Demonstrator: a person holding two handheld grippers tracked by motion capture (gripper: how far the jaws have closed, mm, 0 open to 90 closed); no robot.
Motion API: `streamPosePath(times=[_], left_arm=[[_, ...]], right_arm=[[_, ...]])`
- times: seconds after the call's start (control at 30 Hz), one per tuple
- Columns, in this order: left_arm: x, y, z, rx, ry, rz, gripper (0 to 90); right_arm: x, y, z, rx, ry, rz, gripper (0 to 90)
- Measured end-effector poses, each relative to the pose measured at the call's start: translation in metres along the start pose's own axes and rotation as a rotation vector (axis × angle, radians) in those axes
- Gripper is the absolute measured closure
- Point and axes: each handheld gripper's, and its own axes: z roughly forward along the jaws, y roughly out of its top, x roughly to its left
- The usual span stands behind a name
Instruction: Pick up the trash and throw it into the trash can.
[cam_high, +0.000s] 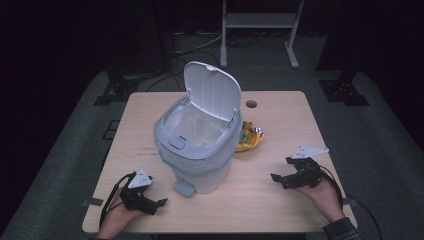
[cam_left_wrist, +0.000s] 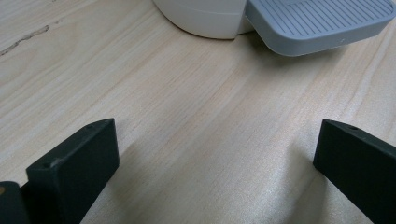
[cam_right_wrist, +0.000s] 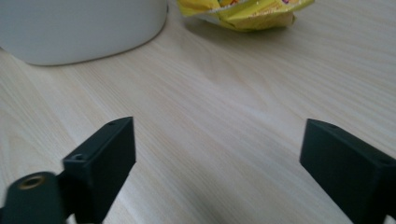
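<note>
On the pale wooden tabletop (cam_high: 280, 200), centre: a white-grey pedal bin (cam_high: 197, 150), lid (cam_high: 212, 92) swung up and back, clear liner showing inside. Foot pedal (cam_high: 182, 188) juts from the base toward the person's side.

Thing in play: a crumpled yellow snack wrapper (cam_high: 250, 139), lying flat just beside the bin's right flank, touching or nearly so; contact cannot be settled from the high view. In the right gripper view the wrapper (cam_right_wrist: 243, 11) sits ahead and slightly to the right of the jaw line, bin wall to its left, bare wood between.

Key relation: the wrapper lies forward and inward of the right tool (cam_high: 282, 177), near but clearly apart. Its long axis seems to run roughly across the tool's line of approach, though much of it is cut off. Right hand is the nearer one by far; the bin stands between the wrapper and the left tool (cam_high: 155, 205).

Right tool: jaws well apart, nothing between them, nothing held. Hand (cam_high: 325, 195) low over the front right tabletop, tool pointing inward toward the bin base.

Left tool: jaws wide too, empty. Hand (cam_high: 117, 215) rests at the front left edge; in the left gripper view the pedal (cam_left_wrist: 317, 23) lies ahead and to the right.

Judgement: the wrapper is probably bound for the open bin; a short forward reach by the right hand is called for.
</note>
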Motion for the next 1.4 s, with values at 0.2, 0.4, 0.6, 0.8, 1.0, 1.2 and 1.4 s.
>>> streamPosePath(times=[0.2, 0.4, 0.6, 0.8, 1.0, 1.2, 1.4], left_arm=[[0.000, 0.000, 0.000, 0.000, 0.000, 0.000, 0.0], [0.000, 0.000, 0.000, 0.000, 0.000, 0.000, 0.0], [0.000, 0.000, 0.000, 0.000, 0.000, 0.000, 0.0], [0.000, 0.000, 0.000, 0.000, 0.000, 0.000, 0.0], [0.000, 0.000, 0.000, -0.001, 0.000, 0.000, 0.0], [0.000, 0.000, 0.000, -0.001, 0.000, 0.000, 0.0], [0.000, 0.000, 0.000, -0.002, 0.000, 0.000, 0.0]], right_arm=[[-0.001, 0.009, -0.003, -0.023, 0.006, 0.001, 12.8], [-0.001, 0.018, -0.002, -0.024, 0.008, -0.010, 16.7], [0.001, 0.027, 0.001, -0.034, 0.018, -0.033, 22.7], [0.002, 0.037, 0.003, -0.042, 0.037, -0.039, 31.3], [-0.001, 0.047, 0.003, -0.054, 0.053, -0.045, 39.2], [-0.004, 0.055, 0.004, -0.075, 0.059, -0.049, 42.8], [-0.007, 0.065, 0.006, -0.077, 0.067, -0.052, 47.4]])
